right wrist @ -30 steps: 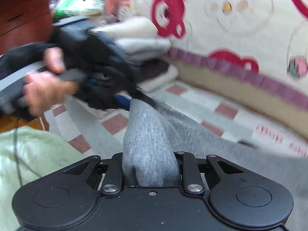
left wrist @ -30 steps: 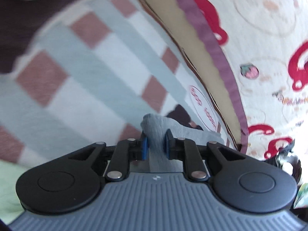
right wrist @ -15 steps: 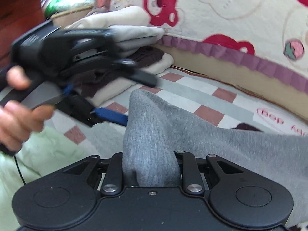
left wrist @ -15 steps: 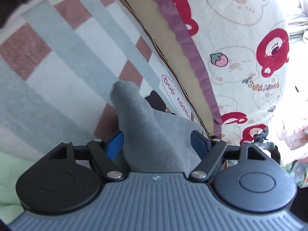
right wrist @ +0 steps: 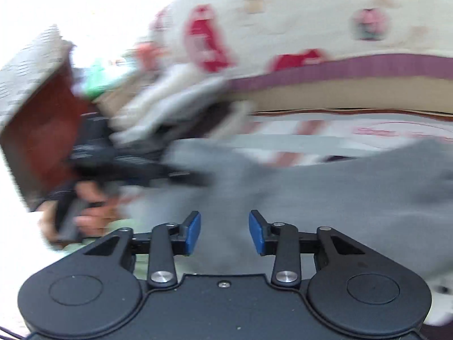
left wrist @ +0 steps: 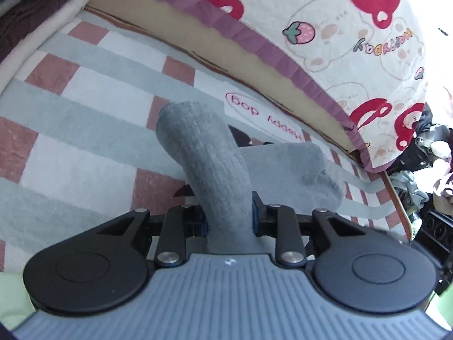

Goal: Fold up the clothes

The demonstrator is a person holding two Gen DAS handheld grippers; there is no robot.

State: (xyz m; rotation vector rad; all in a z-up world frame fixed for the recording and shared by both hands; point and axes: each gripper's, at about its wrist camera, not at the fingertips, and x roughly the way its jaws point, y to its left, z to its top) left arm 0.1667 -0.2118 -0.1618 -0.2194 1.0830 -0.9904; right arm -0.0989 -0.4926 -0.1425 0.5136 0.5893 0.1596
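A grey sock (left wrist: 209, 153) lies on the checked blanket (left wrist: 85, 107), one end curling up out of my left gripper (left wrist: 228, 218). Its jaws are closing and the blue pads press on the sock from both sides. In the right wrist view, blurred by motion, the same grey sock (right wrist: 339, 187) spreads across the blanket. My right gripper (right wrist: 225, 232) is opening; its blue pads stand apart above the grey knit and do not press on it. The left gripper (right wrist: 136, 164) shows there as a dark blur, held by a hand (right wrist: 90, 215).
A stack of folded clothes (left wrist: 34, 14) sits at the back left of the blanket. A bear-patterned quilt (left wrist: 354, 28) with a purple frill rises behind. Loose clothes (left wrist: 424, 153) are piled at the right. Red-brown wooden furniture (right wrist: 48, 130) stands at the left.
My left gripper opened, shifted along the sock and shut on it again. The right gripper, shut on the sock before, has parted its pads and swung sideways, blurring its view.
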